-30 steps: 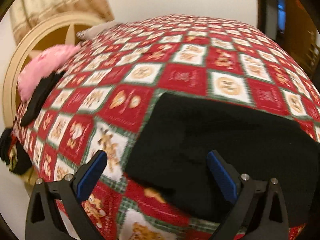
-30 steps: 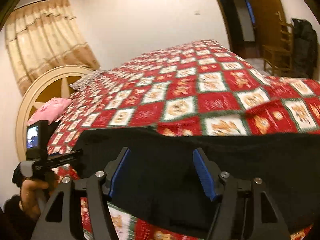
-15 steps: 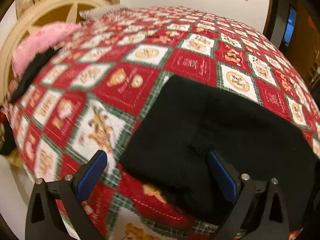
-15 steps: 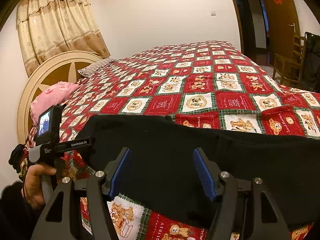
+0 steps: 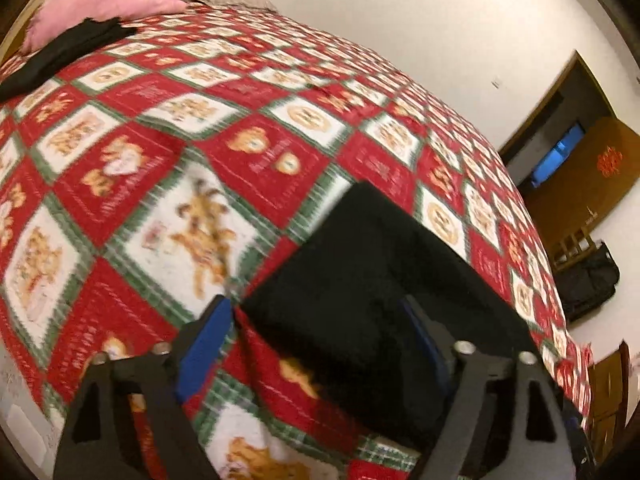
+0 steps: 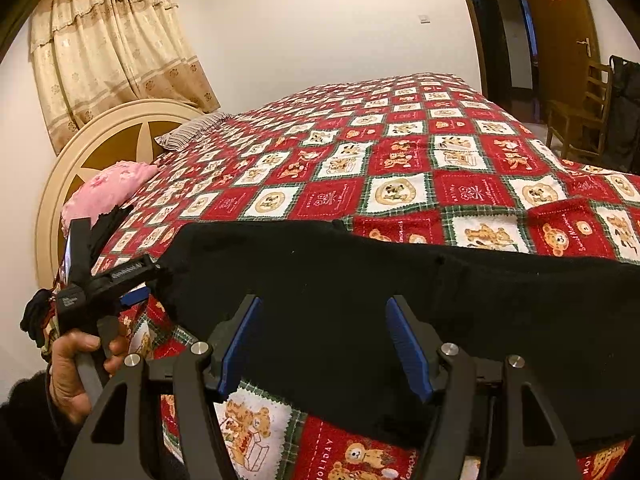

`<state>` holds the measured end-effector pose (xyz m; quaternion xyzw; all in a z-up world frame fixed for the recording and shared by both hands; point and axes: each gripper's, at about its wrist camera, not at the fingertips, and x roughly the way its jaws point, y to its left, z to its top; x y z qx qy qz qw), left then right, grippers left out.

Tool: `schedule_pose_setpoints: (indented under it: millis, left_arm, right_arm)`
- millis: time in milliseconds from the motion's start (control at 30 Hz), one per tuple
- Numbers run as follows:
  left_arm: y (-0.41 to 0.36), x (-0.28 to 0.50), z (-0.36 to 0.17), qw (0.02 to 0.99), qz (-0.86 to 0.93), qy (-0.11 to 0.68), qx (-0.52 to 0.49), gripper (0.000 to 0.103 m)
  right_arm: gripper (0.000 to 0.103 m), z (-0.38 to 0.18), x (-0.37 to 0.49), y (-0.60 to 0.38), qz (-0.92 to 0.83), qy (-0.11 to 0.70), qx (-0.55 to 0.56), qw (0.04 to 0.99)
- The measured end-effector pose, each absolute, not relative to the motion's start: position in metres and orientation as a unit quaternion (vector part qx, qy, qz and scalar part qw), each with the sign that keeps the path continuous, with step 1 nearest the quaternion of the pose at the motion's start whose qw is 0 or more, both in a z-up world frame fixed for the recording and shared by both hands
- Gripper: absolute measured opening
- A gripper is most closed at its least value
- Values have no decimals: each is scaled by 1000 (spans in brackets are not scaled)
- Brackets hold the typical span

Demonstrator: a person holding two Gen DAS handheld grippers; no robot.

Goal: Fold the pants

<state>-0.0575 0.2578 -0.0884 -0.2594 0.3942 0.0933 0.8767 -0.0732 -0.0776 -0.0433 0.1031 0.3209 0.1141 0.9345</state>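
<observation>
The black pants (image 6: 400, 280) lie flat across the near edge of a bed with a red and white checked quilt (image 6: 400, 152). In the left wrist view the pants (image 5: 368, 276) show one corner end. My left gripper (image 5: 320, 320) is open, its jaws wide apart around the near left corner of the pants; it also shows in the right wrist view (image 6: 132, 284), held by a hand. My right gripper (image 6: 324, 320) is open and straddles the near edge of the pants. Neither holds the cloth.
A pink pillow (image 6: 108, 188) and a dark folded garment (image 5: 60, 52) lie by the round cream headboard (image 6: 100, 140). A striped pillow (image 6: 192, 130) lies further back. A wooden chair (image 6: 580, 120) and a dark bag (image 6: 628, 112) stand at the right by the door.
The left gripper has swung left and tilted, coming closer to the pants' left corner. The right gripper has stayed over the near edge. Both jaws stay open.
</observation>
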Motion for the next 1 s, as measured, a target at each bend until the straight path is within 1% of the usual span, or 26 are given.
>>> schedule_pose_setpoints:
  millis: [133,200,267,300,333,367,467,567,600,633,667,733,800,867,900,933,967,1000]
  left_arm:
    - [257,-52,-89,880,102,395,-243,82]
    - [262,-52,-89,878,103,392,-254,78]
    - [266,-52,-88,878,108,390,-255,59]
    - [267,-52,-88,878,109,391,-252,56]
    - [268,-53,-87,879,110,391,-249,50]
    - [267,-54,-86,881,112,389,-246,46]
    - [257,-57,-81,890,132,384,-207,44]
    - [234,-54,-74,901,185,379,-101,46]
    - [231,-52,-72,902,192,377,-81,46]
    - [230,-52,-71,904,190,375,-77,49]
    - [231,-50,-70,905,182,377,-80,56]
    - [234,-41,-75,898,155,401,-98,63]
    - [237,-37,-81,889,156,417,-109,63]
    - [236,-37,-83,891,156,412,-107,64]
    - [235,-37,-83,892,155,412,-103,63]
    - [234,-37,-83,893,152,412,-98,58]
    - [233,-37,-82,894,144,413,-97,49]
    - [231,-36,-82,894,133,415,-102,44]
  right_arm:
    - [66,-45,-72,-79,113,324,109,933]
    - [66,-46,-72,-80,114,326,111,932]
    - [66,-46,-72,-80,113,325,112,932]
    - [66,-46,-72,-81,112,324,113,933]
    - [66,-46,-72,-81,111,324,114,932]
    - [66,-46,-71,-82,110,325,116,932]
    - [66,-48,-71,-84,107,327,122,931]
    - [66,-49,-71,-87,105,327,128,931]
    - [66,-49,-71,-87,105,327,130,930]
    - [66,-49,-71,-88,104,328,132,930]
    - [66,-49,-70,-88,105,329,133,929]
    - [66,-49,-71,-88,106,330,134,929]
    - [66,-49,-72,-88,105,328,135,929]
    - [66,-50,-71,-89,104,328,136,929]
    - [66,-50,-71,-89,104,328,137,929]
    - [66,-50,-71,-89,104,329,138,929]
    - [66,-50,-71,-89,103,328,138,929]
    - [66,-50,-71,-90,103,328,137,929]
